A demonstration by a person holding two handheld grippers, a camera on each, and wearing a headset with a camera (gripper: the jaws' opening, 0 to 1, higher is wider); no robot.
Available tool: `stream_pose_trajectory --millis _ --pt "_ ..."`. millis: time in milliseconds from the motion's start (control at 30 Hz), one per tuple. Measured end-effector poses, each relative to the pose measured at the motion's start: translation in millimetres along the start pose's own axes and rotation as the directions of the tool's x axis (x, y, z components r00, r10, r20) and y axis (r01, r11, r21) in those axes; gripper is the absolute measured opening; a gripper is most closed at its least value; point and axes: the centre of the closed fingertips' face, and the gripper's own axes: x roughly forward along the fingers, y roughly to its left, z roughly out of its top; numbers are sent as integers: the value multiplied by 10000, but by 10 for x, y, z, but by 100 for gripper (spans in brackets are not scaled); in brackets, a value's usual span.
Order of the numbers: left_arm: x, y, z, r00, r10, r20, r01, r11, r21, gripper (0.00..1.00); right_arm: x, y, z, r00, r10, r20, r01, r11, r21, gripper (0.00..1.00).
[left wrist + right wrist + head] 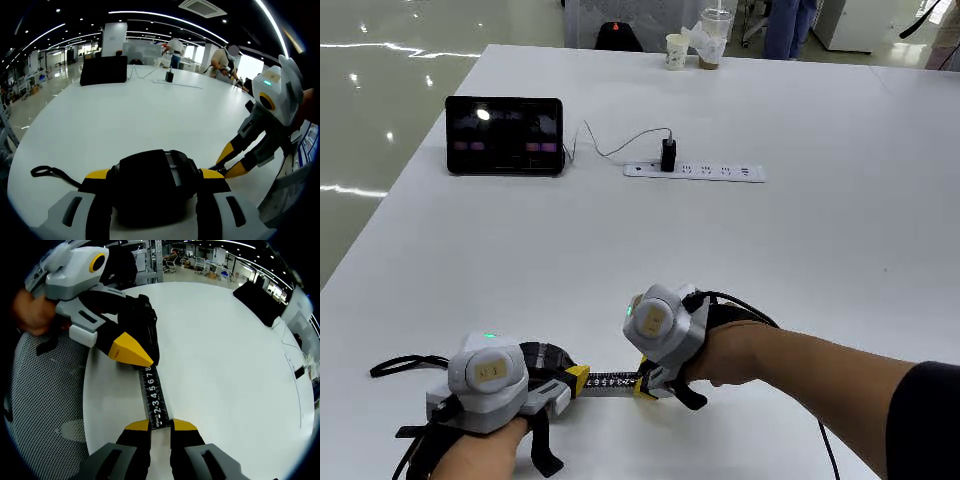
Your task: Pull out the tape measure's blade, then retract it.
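Note:
The black tape measure case (546, 359) sits on the white table (650, 250) near its front edge, with my left gripper (570, 381) shut on it. In the left gripper view the case (152, 186) sits between the yellow-tipped jaws of my left gripper (155, 174). A short length of blade (610, 381) runs right from the case to my right gripper (645, 386), which is shut on the blade's end. In the right gripper view the blade (152, 392) shows numbers up to about 8, and my right gripper (160, 425) pinches its tip.
A dark tablet (504, 134) stands at the back left, wired to a charger (668, 155) on a white power strip (696, 171). Cups (677, 50) stand at the far edge. The case's black strap (398, 366) trails left. A mesh chair (45, 390) is beside the table.

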Motion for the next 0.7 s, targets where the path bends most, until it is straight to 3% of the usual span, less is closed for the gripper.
stream_pose_trajectory --millis 400,533,700 --pt "-6 6 -2 10000 -15 -4 15 10000 33 63 29 14 51 9999 -6 142 8 9999 -144 11" --pt "-9 5 -3 10000 -19 -7 19 10000 24 63 39 20 83 9994 30 356 -3 9971 -759 11" --pt "-11 3 -4 10000 -22 -8 22 10000 20 63 50 25 109 9982 111 588 -63 9967 -804 11"
